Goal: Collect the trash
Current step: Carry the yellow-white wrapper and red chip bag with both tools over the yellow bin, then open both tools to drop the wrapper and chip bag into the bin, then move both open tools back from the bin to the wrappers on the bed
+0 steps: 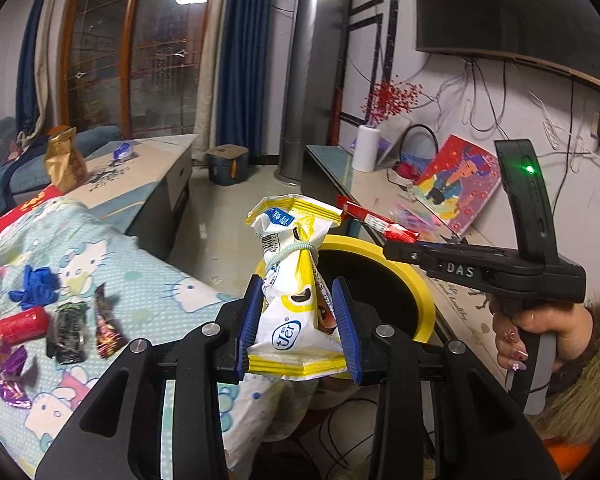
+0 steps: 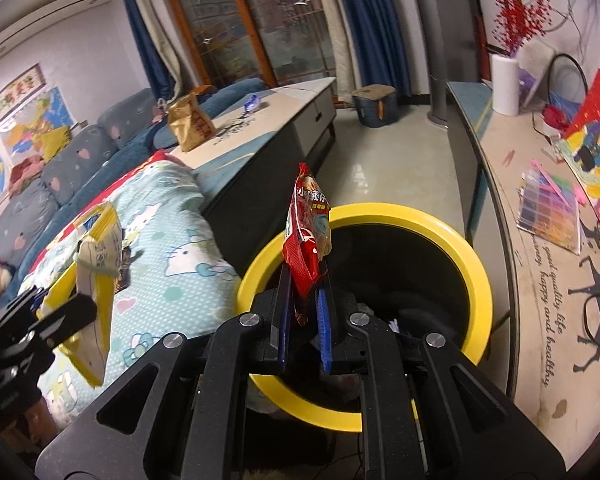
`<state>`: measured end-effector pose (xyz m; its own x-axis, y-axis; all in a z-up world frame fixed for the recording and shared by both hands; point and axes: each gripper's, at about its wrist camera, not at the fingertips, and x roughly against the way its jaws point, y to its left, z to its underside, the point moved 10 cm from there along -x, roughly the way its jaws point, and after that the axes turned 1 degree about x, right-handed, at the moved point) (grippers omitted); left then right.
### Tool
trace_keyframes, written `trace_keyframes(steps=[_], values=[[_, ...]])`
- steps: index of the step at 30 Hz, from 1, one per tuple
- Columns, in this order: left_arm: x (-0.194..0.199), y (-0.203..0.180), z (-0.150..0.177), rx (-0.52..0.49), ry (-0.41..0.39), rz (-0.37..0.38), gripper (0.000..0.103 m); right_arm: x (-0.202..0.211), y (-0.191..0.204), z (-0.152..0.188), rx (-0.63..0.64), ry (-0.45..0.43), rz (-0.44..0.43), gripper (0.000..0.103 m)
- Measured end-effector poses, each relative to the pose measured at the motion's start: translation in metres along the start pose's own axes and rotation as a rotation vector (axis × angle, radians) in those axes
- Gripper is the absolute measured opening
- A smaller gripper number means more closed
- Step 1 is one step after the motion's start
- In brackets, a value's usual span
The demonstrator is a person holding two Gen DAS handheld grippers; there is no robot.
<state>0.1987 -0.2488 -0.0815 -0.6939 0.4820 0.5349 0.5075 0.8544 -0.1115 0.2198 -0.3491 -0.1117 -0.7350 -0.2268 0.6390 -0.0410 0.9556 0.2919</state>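
Now both loaded: left hand-held gripper (image 1: 300, 328) pinching yellow-white bag (image 1: 296, 280) at frame centre, right hand-held gripper (image 2: 304, 320) pinching red wrapper (image 2: 306, 228), poised over yellow-rimmed bin (image 2: 476, 264), presumably for dropping.

TV (image 1: 512, 8), paper roll (image 1: 366, 148), painting (image 1: 458, 184) w/ sofa (image 2: 60, 168).

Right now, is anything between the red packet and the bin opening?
Nothing visible. The right gripper holds the red packet over the bin's yellow rim, and the dark mouth beyond it is uncovered.
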Motion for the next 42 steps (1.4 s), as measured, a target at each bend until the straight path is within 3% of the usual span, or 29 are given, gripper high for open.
trace_keyframes(steps=[28, 33, 35, 40, 42], values=[[-0.088, -0.034, 0.023, -0.062, 0.129, 0.072, 0.034, -0.024, -0.068, 0.027, -0.141, 0.1, 0.113, 0.008], [-0.108, -0.033, 0.018, -0.024, 0.14, 0.105, 0.038, -0.027, -0.075, 0.031, -0.152, 0.117, 0.133, 0.011], [-0.112, -0.03, 0.013, -0.017, 0.127, 0.102, 0.059, -0.026, -0.078, 0.031, -0.168, 0.115, 0.14, 0.019], [-0.1, -0.022, 0.0, 0.004, 0.065, 0.087, 0.088, -0.021, -0.084, 0.028, -0.174, 0.091, 0.172, 0.04], [-0.093, -0.019, -0.003, 0.014, 0.045, 0.078, 0.091, -0.02, -0.084, 0.026, -0.176, 0.079, 0.179, 0.042]])
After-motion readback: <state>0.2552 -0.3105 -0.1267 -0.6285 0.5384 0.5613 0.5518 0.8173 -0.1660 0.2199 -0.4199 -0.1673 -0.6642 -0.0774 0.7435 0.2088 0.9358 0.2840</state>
